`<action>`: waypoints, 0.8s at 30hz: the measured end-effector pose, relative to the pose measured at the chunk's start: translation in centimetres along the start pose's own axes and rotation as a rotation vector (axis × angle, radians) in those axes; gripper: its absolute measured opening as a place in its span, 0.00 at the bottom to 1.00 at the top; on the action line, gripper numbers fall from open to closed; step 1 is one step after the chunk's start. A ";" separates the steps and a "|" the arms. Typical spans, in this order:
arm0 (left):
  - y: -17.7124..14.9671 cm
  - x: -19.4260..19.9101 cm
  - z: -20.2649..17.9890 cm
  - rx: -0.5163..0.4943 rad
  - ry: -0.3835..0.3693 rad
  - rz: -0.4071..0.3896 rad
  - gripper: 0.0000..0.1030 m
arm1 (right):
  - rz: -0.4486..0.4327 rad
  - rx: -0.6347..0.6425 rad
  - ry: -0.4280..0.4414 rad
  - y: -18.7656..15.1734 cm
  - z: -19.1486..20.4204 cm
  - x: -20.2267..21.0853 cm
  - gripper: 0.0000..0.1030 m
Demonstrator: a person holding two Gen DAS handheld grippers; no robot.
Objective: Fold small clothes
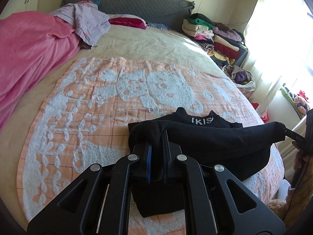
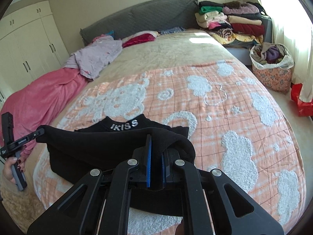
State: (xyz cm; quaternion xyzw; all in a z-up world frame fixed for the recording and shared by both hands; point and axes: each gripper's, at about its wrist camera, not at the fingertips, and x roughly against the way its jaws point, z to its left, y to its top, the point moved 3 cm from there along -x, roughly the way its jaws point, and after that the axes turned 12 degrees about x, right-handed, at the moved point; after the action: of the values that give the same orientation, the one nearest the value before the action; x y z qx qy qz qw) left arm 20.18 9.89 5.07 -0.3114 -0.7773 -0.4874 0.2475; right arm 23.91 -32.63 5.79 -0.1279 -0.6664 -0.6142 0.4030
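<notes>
A small black garment [image 1: 219, 139] with white lettering on its band lies on the orange and white towel [image 1: 93, 101] on the bed. My left gripper [image 1: 156, 137] is shut on the garment's left corner and holds it lifted. My right gripper [image 2: 156, 145] is shut on the right corner of the black garment [image 2: 93, 146]. The raised edge stretches between the two grippers above the rest of the garment. The right gripper also shows at the right edge of the left wrist view [image 1: 293, 135], and the left gripper at the left edge of the right wrist view [image 2: 37, 134].
A pink blanket [image 1: 29, 49] and a lilac garment [image 1: 90, 23] lie on the bed's left side. Stacked folded clothes [image 2: 230, 23] sit at the far right corner. A bag of clothes [image 2: 272, 68] stands on the floor right of the bed. A grey headboard [image 1: 127, 0] is behind.
</notes>
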 end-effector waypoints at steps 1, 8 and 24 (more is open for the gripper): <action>-0.1 -0.6 0.2 0.001 0.007 0.009 0.03 | 0.017 -0.002 -0.006 -0.2 -0.1 -0.6 0.07; -0.8 -3.6 1.2 0.008 0.061 0.040 0.31 | 0.131 0.007 -0.076 -1.5 -0.4 -4.7 0.30; -4.0 -2.4 -0.8 -0.147 0.058 0.067 0.44 | 0.114 0.114 -0.129 -3.4 0.3 -4.4 0.39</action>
State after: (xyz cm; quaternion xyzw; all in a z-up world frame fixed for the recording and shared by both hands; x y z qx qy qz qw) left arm 19.01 7.21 1.35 -0.3402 -0.7211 -0.5436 0.2623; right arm 24.36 -31.60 0.38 -0.1816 -0.7164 -0.5419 0.4001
